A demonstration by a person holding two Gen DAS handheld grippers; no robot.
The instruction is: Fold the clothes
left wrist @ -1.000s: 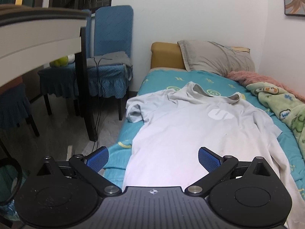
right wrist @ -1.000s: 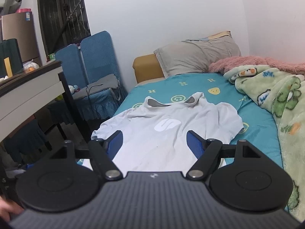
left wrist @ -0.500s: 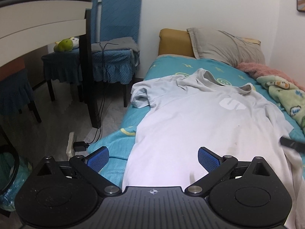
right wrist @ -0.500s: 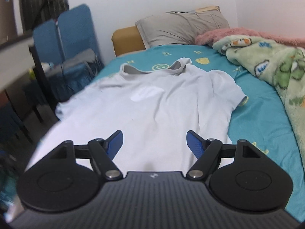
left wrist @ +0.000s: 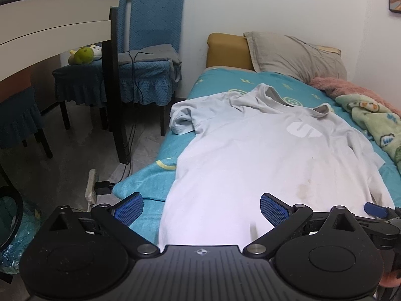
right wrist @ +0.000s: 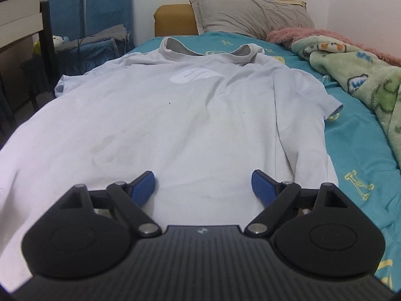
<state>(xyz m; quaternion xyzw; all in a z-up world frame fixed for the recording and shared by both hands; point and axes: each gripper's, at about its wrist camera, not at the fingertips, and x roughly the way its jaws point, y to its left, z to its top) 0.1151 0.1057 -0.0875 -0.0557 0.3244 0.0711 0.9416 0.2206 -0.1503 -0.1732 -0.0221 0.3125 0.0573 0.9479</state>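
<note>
A white T-shirt [right wrist: 190,115] lies face up on the bed [right wrist: 356,150]; the left gripper [left wrist: 201,209] hangs with jaws spread; the right gripper [right wrist: 203,188], jaws just widened, holds nothing.

Both wrist cameras are looking down the bed [left wrist: 213,82] toward the pillow [right wrist: 250,12] from the foot end, tilted downward. The left one is sitting at the bed's left edge, taking in floor and chairs [left wrist: 153,57]; the right is hovering nearer, low over the white T-shirt [right wrist: 175,115], which both are sharing
</note>
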